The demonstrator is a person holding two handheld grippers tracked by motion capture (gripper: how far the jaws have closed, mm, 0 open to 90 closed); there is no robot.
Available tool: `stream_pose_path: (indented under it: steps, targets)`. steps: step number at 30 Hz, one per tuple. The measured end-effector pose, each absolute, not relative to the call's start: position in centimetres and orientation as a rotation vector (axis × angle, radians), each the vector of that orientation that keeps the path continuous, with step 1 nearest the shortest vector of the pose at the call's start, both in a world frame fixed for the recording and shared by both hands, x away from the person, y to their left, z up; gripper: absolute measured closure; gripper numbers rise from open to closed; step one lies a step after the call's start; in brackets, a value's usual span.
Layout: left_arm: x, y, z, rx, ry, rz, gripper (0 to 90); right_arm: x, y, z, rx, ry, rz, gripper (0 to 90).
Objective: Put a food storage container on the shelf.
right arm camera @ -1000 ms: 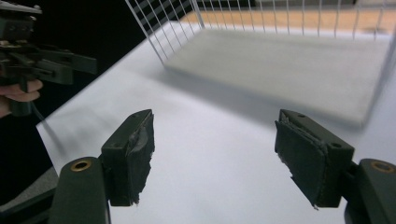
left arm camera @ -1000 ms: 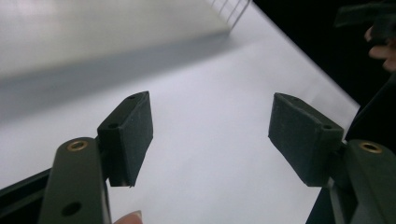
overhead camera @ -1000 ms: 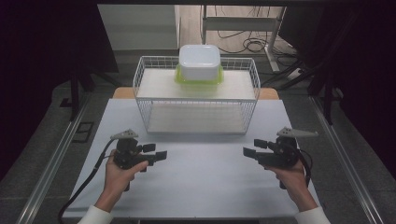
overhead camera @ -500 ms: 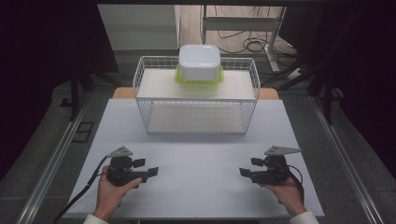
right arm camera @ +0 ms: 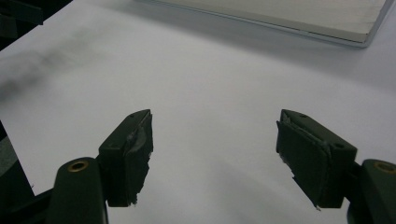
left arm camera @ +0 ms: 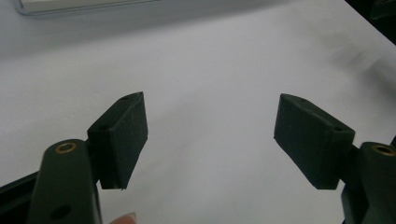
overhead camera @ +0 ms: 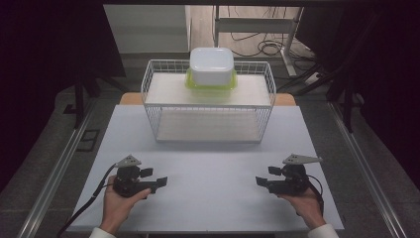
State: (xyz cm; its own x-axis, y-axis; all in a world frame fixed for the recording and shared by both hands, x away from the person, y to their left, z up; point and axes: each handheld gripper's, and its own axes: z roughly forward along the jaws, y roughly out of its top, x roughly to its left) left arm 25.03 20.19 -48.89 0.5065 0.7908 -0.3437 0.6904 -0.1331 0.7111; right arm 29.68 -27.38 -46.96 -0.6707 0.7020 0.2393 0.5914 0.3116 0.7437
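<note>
A person's two hands rest on the near part of a white tabletop (overhead camera: 208,173), each holding a two-jaw tool. The left tool (overhead camera: 159,181) lies at the near left, its jaws pointing right toward the middle of the tabletop; the left hand (overhead camera: 118,202) grips its body from below, and a dark cable trails off the near-left edge. In the left gripper view the left tool (left arm camera: 210,135) has just been opening its jaws a little further; they stand wide apart with nothing but bare white surface between the dark pads (left arm camera: 128,135). The right tool (overhead camera: 261,181) lies at the near right, pointing left toward the other one, held by the right hand (overhead camera: 306,206); the two tools are well apart. In the right gripper view the right tool (right arm camera: 215,140) is likewise wide, its pads (right arm camera: 306,151) worn and ragged at the edges, with nothing held. Farther back, in the middle of the tabletop, stands a white wire basket (overhead camera: 208,101) with a pale board as its floor and another across its top. On that top board, toward the far side, sits a white container (overhead camera: 211,65) resting on a yellow-green lid (overhead camera: 210,85). Both tools are well apart from the basket and touch nothing in it.
</note>
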Motion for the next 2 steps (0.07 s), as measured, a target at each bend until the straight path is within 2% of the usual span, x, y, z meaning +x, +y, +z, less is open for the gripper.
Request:
stream_pose_path:
  steps: [2]
  targets:
    - [25.07, 20.21, -48.90, 1.869, 1.231, 0.150, 25.0, 29.72, -27.46, -46.90, 1.215, 2.426, 1.302, 25.8]
